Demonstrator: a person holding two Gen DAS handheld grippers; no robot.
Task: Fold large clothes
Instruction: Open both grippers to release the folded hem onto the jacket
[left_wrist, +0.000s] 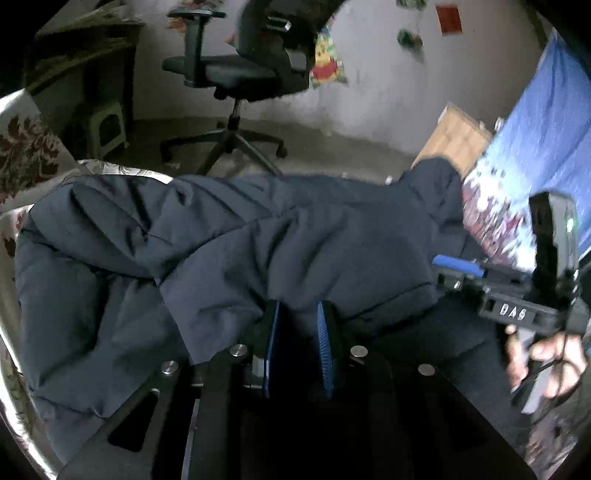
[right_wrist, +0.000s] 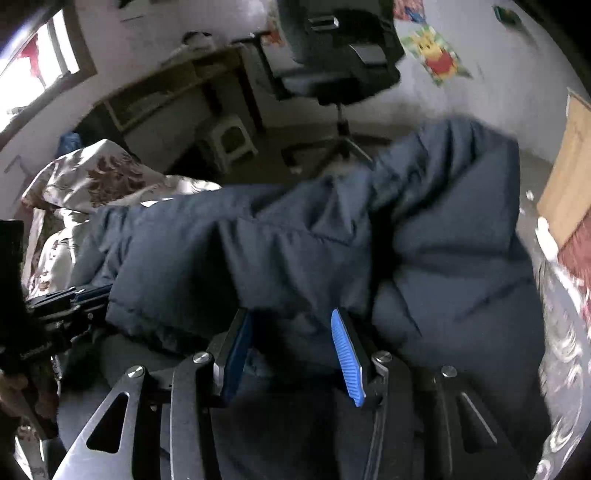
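1. The dark puffy jacket (left_wrist: 229, 236) lies bunched on the bed with the patterned bedspread (left_wrist: 26, 155), its long axis running left to right across both wrist views.
2. The left gripper (left_wrist: 297, 332) sits at the jacket's near hem, its pads slightly parted with fabric between them; whether they pinch it cannot be told.
3. The right gripper (right_wrist: 291, 343) stands spread, with cloth bulging loosely between its pads.
4. Both grippers point down at the near edge; the fold likely goes away from them, toward the office chair (left_wrist: 236, 70).
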